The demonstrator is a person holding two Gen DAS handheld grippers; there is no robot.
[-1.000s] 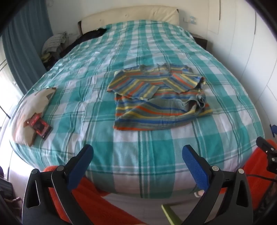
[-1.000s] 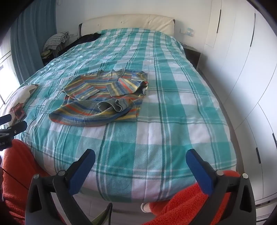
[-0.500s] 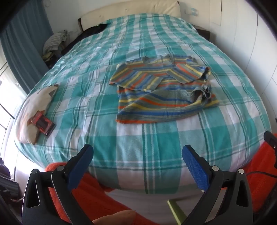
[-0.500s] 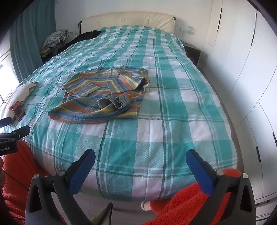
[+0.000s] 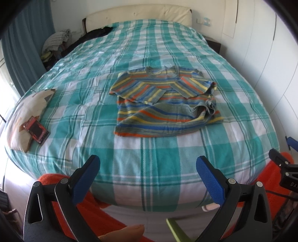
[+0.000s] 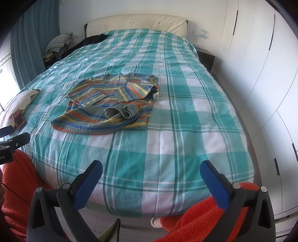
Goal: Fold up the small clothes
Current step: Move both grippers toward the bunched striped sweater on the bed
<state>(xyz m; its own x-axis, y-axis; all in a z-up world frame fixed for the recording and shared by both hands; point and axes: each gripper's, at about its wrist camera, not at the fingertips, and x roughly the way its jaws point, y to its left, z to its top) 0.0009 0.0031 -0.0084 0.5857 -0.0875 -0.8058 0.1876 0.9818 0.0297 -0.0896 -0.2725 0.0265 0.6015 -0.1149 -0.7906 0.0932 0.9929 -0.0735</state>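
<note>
A small striped sweater [image 5: 163,100] in orange, blue, yellow and grey lies on the teal checked bedspread [image 5: 149,167], both sleeves folded across its front. It also shows in the right wrist view [image 6: 111,104], left of centre. My left gripper [image 5: 148,167] is open and empty, held over the foot edge of the bed, well short of the sweater. My right gripper [image 6: 150,173] is open and empty, also at the foot edge, to the right of the sweater. The right gripper's tip [image 5: 279,158] shows at the left wrist view's right edge.
A white cushion [image 5: 28,109] with a red phone-like item [image 5: 36,129] lies at the bed's left edge. Dark clothes [image 5: 93,35] and a cream headboard [image 5: 139,13] are at the far end. White wardrobes [image 6: 260,74] stand on the right. Orange fleece [image 6: 195,219] is below the grippers.
Both grippers stay open and empty. The left view dipped toward the bed, then tilted back up, and the sweater sits a little lower in frame. The right view has barely shifted.
</note>
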